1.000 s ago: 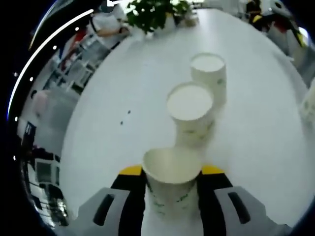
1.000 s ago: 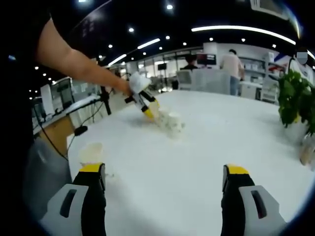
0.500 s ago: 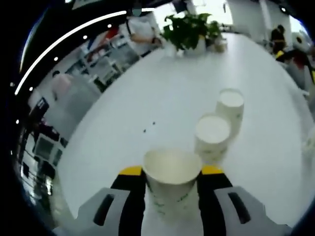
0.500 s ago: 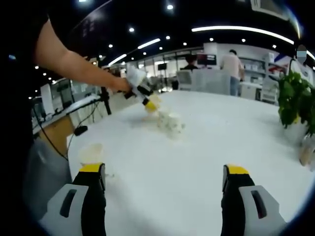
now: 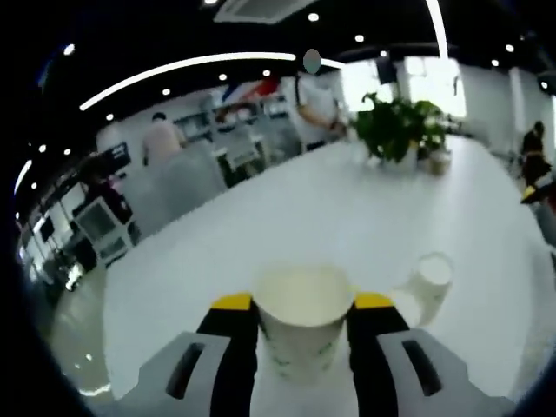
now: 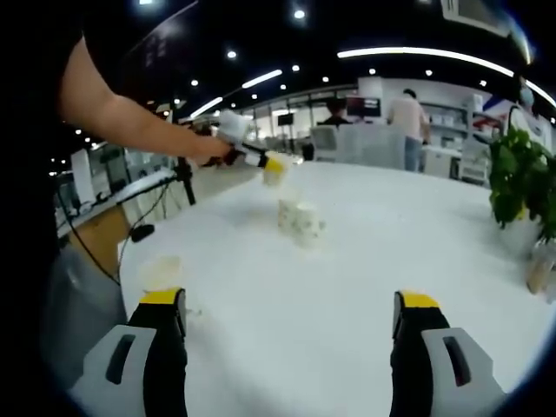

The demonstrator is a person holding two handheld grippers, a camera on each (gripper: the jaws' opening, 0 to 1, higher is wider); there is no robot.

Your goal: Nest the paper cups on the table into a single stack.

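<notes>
In left gripper view, left gripper [image 5: 301, 314] clamps paper cup [image 5: 302, 323]; right gripper [image 6: 291, 314] agape

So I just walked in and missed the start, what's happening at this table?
A person is stacking paper cups with two handheld grippers. The left gripper is shut on a paper cup, held in the air above the white table. Two more cups stand close together on the table, and another cup sits near the right gripper, which is open and holds nothing. Nothing looks nested yet.
</notes>
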